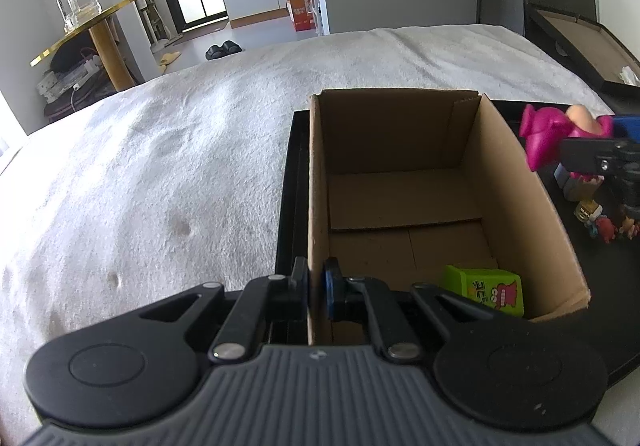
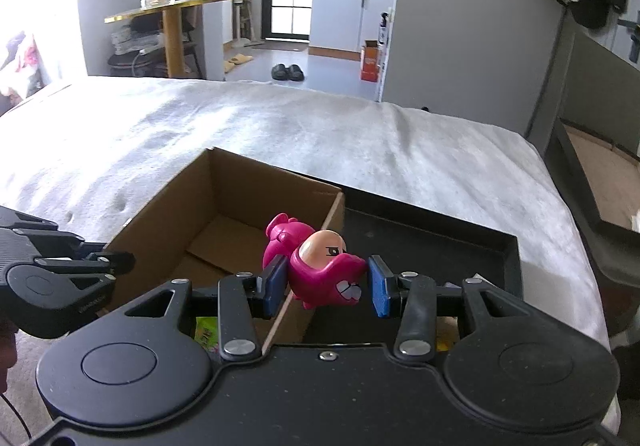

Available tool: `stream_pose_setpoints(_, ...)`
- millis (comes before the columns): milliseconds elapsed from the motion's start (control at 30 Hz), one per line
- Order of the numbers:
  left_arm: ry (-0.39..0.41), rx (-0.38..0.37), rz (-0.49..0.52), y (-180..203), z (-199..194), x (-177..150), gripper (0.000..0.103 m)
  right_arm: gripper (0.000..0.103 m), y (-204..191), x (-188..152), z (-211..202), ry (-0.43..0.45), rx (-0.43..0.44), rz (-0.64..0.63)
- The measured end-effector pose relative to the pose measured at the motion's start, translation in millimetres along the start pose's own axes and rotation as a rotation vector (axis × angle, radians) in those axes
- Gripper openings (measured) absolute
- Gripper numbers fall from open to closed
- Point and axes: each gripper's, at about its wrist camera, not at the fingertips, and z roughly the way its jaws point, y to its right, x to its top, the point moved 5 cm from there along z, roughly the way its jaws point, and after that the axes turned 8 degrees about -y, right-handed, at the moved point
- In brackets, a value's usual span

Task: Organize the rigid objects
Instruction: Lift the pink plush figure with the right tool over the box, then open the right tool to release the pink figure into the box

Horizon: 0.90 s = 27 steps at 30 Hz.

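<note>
Magenta figurine [image 2: 320, 270] judged light, rigid, slippery; right tongs [image 2: 328, 282] clamp its body. Left tongs [image 1: 316, 286] pinch cardboard box [image 1: 516, 182] wall.

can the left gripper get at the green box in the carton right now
Probably not as things stand. The left gripper is shut on the cardboard carton wall, so it would have to let go first. The green box lies uncovered on the carton floor, open from above.

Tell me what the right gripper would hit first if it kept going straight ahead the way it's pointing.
Probably the cardboard box: the right gripper, holding the pink figurine, points over the box's right wall toward its far rim and the white blanket beyond. Depth is unclear.
</note>
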Motion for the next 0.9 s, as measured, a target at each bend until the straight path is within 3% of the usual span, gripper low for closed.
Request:
stream_pose_setpoints(633, 0.002, -0.021, -0.034, -3, 0, 0, 0.007, 0.044, -42, 14, 14, 0.015, 0.131, -0.058)
stream_pose_setpoints(667, 0.001, -0.021, -0.034, -3, 0, 0, 0.007, 0.045, -45, 15, 15, 0.018, 0.144, -0.065)
stream_pose_setpoints(733, 0.001, -0.018, -0.030, -3, -1, 0, 0.007, 0.062, -47, 17, 20, 0.002, 0.139, -0.077)
stream_pose_setpoints(900, -0.001, -0.007, -0.036, -2, 0, 1, 0.007, 0.062, -40, 12, 19, -0.015, 0.150, -0.047)
